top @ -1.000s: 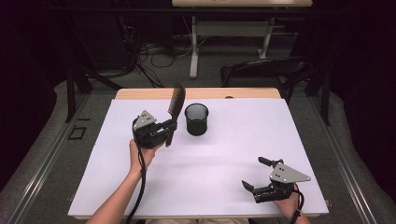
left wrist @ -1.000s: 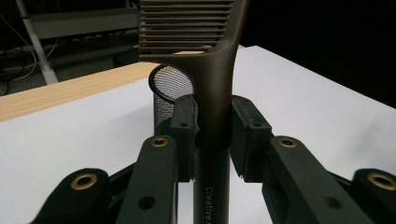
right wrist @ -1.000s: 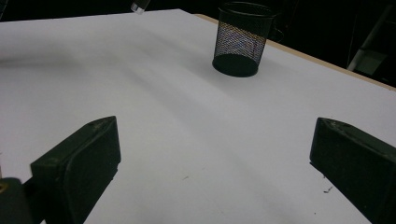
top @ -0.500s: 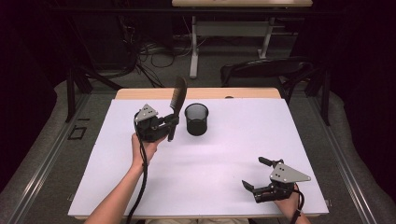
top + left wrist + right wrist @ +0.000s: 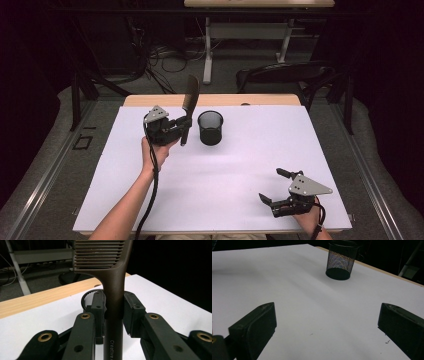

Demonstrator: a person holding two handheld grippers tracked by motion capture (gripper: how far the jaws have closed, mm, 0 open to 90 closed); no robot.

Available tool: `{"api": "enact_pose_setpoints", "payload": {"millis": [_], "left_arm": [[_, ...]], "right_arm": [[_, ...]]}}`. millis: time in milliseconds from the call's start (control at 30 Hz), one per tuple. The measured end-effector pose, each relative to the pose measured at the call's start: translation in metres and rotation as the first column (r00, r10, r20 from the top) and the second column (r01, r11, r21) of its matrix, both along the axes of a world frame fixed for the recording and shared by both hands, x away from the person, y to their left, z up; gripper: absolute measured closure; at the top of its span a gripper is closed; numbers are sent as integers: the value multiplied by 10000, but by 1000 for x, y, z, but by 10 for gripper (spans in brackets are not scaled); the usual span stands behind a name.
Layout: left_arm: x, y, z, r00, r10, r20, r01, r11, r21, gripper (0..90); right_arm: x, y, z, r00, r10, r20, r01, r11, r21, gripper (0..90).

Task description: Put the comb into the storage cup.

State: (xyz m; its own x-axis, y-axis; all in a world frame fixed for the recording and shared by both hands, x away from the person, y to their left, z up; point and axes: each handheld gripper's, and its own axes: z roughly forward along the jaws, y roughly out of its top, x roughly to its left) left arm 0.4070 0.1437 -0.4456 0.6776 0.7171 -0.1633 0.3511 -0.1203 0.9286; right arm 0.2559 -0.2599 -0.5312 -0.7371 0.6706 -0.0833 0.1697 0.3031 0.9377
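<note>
A dark brown comb (image 5: 189, 106) stands nearly upright in my left gripper (image 5: 183, 125), which is shut on its handle, teeth end up. In the left gripper view the comb (image 5: 113, 292) rises between the two pads (image 5: 98, 305), with the rim of the black mesh cup (image 5: 89, 297) just behind them. The cup (image 5: 210, 128) stands upright on the white table top (image 5: 240, 165), just right of the comb. My right gripper (image 5: 273, 186) rests open near the front right of the table. Its view has the cup (image 5: 341, 261) far ahead and nothing between its jaws.
A wooden strip (image 5: 210, 100) runs along the table's far edge. Behind the table stand a dark chair (image 5: 285, 75) and a desk frame (image 5: 250, 30) with cables on the floor. White table surface stretches between the two grippers.
My left gripper has carried the comb a little up and to the right, closer to the cup. The right gripper has stayed where it was.
</note>
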Motion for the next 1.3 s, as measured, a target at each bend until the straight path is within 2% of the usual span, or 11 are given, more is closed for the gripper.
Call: {"api": "enact_pose_setpoints", "payload": {"millis": [667,800,1300], "left_arm": [[18,-13,24,9996,-66,261,72,9996,-262,726],[22,-15,25,9995,-81,295,86,9998,-183,727],[35,-16,26,9994,129,316,-114,9988,-472,726]], "right_arm": [[0,-1,0,10000,-31,1,31,10000,2,14],[-1,-1,0,10000,-40,-1,40,10000,9,14],[0,-1,0,10000,-39,-20,39,10000,6,14]]}}
